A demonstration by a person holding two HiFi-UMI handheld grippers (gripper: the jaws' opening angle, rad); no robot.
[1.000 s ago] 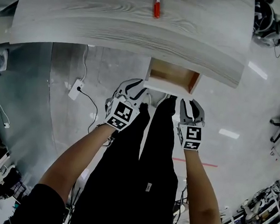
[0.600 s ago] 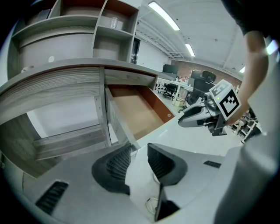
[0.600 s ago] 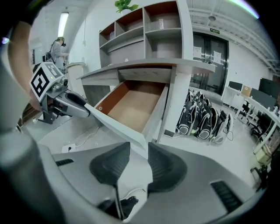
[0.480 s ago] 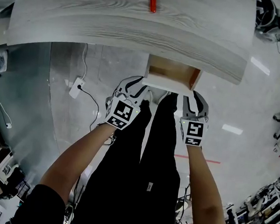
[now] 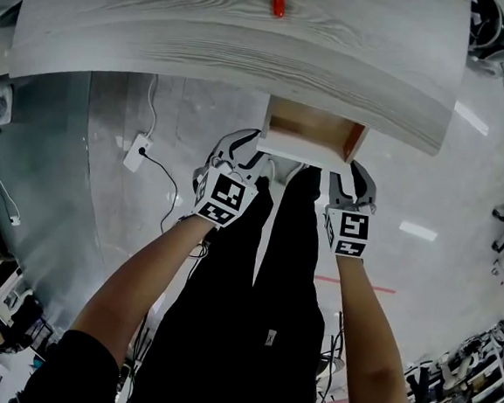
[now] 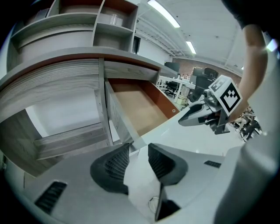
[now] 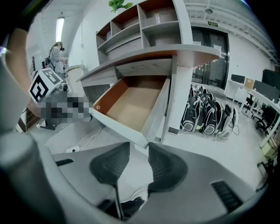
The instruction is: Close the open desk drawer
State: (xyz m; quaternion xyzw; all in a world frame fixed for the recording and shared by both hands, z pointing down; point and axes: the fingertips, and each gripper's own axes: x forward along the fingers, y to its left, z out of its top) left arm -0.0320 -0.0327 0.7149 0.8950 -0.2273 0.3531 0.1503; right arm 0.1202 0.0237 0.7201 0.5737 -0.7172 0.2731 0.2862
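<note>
While the desk drawer [image 5: 311, 129] stands pulled out from under the bench [image 5: 231, 36] towards you, your left tool [image 5: 244, 150] sits at the left corner of its white front panel. The jaws are opening, and nothing is pinched between them. Your right tool [image 5: 352, 174] sits at the panel's right corner, jaws spread and empty. Each corner lies just beyond the tool's tips; you cannot tell whether either tip touches it. Both tools angle downward.
</note>
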